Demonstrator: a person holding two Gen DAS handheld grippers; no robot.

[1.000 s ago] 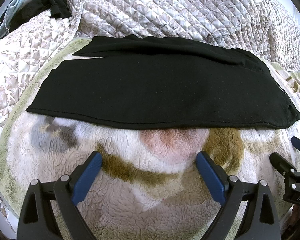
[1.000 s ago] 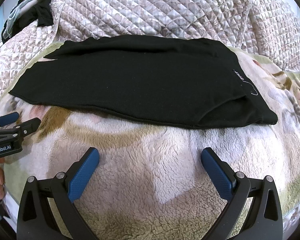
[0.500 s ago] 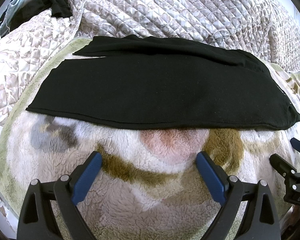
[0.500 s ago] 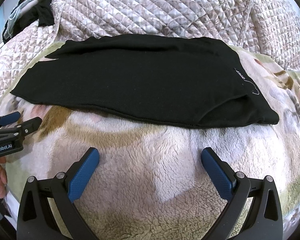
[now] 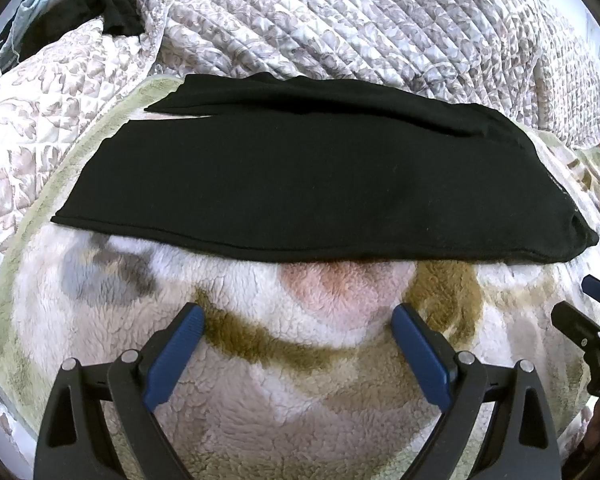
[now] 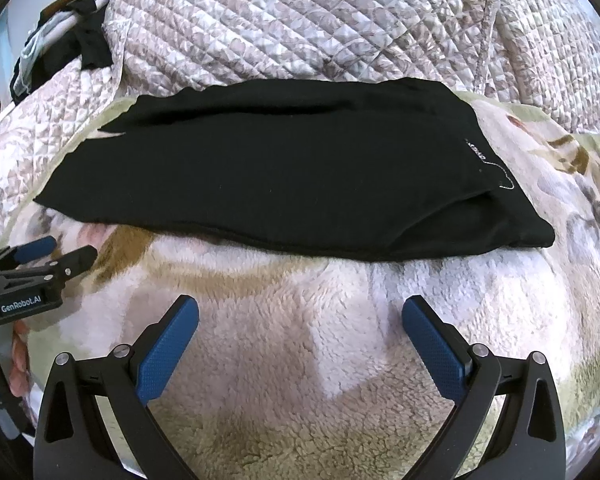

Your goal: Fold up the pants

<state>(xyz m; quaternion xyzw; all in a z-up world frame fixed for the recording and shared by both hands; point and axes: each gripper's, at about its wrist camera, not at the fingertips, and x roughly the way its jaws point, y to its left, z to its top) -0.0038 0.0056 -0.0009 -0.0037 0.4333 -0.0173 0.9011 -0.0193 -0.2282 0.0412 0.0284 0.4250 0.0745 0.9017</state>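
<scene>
1. Black pants lie folded lengthwise across the fleece blanket, quilted bedspread bunched behind them
2. Left gripper hangs just short of the near edge, jaws spread wide, holding nothing
3. Right gripper alongside it, equally wide, nothing held, waistband end off to its right

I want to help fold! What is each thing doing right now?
Black pants: lying flat on the fleece blanket, folded lengthwise, nothing holding them.
Left gripper: open, empty, over the blanket in front of the pants.
Right gripper: open, empty, also short of the pants.
Fleece blanket: spread out under the pants.
Quilt: bunched up behind the pants.
</scene>
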